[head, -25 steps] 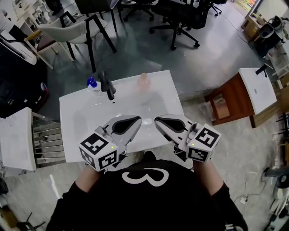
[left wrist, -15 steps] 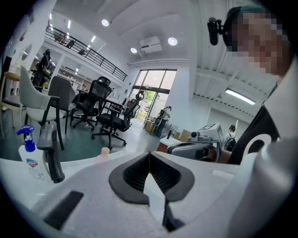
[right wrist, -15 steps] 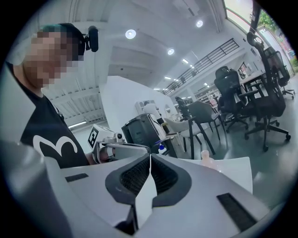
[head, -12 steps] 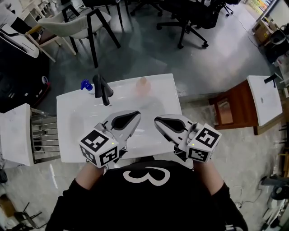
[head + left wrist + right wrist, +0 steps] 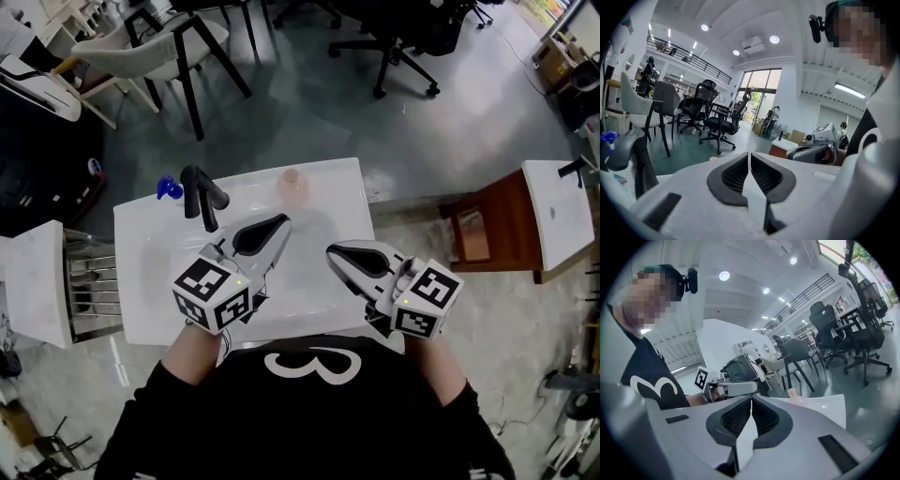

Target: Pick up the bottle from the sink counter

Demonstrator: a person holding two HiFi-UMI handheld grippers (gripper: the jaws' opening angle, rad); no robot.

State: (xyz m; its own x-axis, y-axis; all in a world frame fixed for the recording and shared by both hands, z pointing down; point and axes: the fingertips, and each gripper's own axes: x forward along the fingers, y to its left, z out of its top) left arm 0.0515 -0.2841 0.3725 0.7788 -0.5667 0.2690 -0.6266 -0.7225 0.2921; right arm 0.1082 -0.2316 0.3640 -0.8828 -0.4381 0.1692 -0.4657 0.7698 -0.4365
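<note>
At worktop (image 5: 345, 199) far edge: pinkish bottle (image 5: 293, 185) upright, just ahead of left gripper (image 5: 280, 222), farther from right gripper (image 5: 331, 250); both fingers clenched, empty.

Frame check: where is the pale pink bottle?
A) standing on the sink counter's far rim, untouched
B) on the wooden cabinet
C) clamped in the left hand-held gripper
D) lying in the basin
A: the pale pink bottle stands on the far rim of the sink counter, apart from the left hand-held gripper and right hand-held gripper, both shut on nothing.
</note>
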